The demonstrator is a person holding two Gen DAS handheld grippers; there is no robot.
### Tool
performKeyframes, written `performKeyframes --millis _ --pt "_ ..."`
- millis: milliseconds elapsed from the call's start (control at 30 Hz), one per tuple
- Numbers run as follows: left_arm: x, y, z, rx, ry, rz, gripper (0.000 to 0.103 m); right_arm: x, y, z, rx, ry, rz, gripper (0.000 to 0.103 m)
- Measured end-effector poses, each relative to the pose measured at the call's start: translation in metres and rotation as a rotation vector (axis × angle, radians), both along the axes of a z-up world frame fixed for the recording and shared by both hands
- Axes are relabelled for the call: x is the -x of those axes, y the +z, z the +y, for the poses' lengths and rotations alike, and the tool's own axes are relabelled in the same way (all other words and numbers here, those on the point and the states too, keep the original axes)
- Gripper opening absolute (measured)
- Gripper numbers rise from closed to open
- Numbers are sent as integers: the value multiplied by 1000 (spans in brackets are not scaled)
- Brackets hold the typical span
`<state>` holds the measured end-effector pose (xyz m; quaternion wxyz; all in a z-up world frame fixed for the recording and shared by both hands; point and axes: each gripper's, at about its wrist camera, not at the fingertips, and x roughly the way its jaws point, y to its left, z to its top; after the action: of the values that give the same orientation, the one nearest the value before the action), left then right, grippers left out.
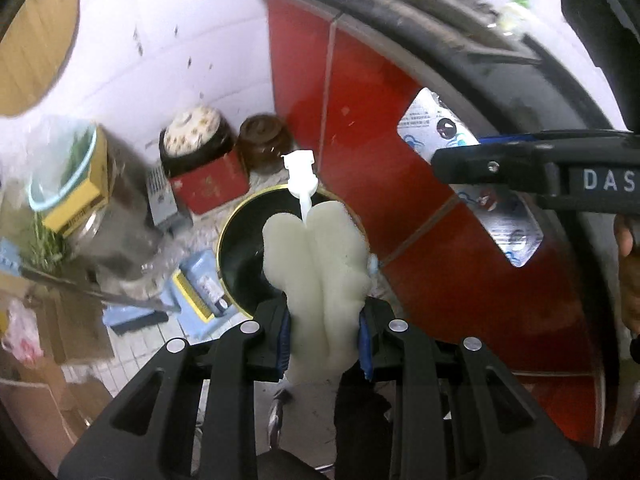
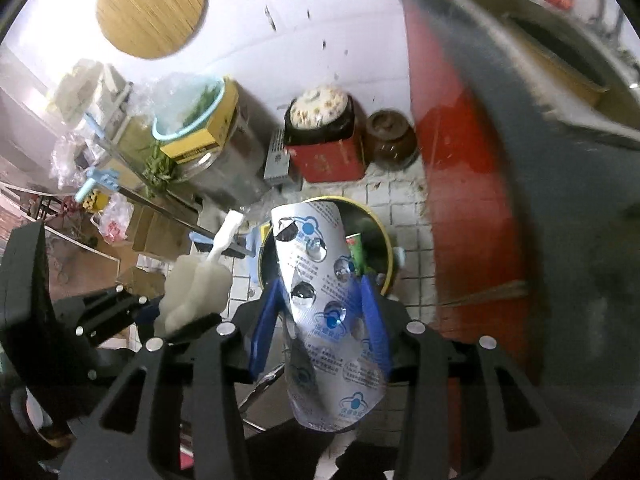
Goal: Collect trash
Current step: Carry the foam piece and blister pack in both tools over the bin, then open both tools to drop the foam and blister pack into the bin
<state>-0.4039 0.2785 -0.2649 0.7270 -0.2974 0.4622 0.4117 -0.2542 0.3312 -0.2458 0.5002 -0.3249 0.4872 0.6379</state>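
In the left wrist view my left gripper (image 1: 324,336) is shut on a pale sponge brush (image 1: 316,260), whose white plastic handle points away from me. It hangs over a round black bin with a gold rim (image 1: 224,240) on the tiled floor. My right gripper (image 1: 440,164) reaches in from the right, with a silver blister pack (image 1: 436,120) clamped in it. In the right wrist view the right gripper (image 2: 320,304) has its blue pads against both edges of the bent blister pack (image 2: 316,264), above the bin (image 2: 384,236). The left gripper (image 2: 168,312) and its sponge brush (image 2: 200,280) are at the left.
A red cabinet front (image 1: 400,160) under a dark counter (image 1: 460,40) runs along the right. A brown jar (image 1: 264,140), a red box (image 1: 208,184), a yellow box (image 2: 200,140), a basin of greens (image 2: 188,116) and cardboard boxes (image 2: 156,228) crowd the floor. A green packet (image 2: 356,248) lies in the bin.
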Motion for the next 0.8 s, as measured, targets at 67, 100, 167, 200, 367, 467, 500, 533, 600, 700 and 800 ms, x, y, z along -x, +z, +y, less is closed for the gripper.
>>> performKeyframes --millis 67,100,167,200,367,467,500,533,600,700,800 --pt "7 -20 13 15 21 -2 26 6 -25 17 32 2 2 43" --pt "10 -29 20 19 31 -11 26 10 -40 28 47 8 -3 43" --pt "15 -48 32 34 45 -24 26 15 -63 44 74 13 -3 43" --pt "15 -55 34 40 51 -26 26 16 -70 51 83 13 -2 43" --pt "18 -82 54 53 52 -47 41 21 -92 71 96 25 3 53" --pt "21 -86 61 47 70 -57 62 20 -98 83 101 11 9 84" --pt "23 -86 64 49 74 -58 62 20 -97 84 97 11 8 84" --pt "25 -85 65 51 77 -56 64 19 -95 84 96 13 11 84" --pt "29 -83 67 51 80 -58 65 17 -91 83 90 10 14 84" --pt "30 -77 65 49 83 -53 65 15 -79 77 74 13 10 84" --pt "29 -67 59 40 71 -46 72 9 -62 68 65 2 8 85"
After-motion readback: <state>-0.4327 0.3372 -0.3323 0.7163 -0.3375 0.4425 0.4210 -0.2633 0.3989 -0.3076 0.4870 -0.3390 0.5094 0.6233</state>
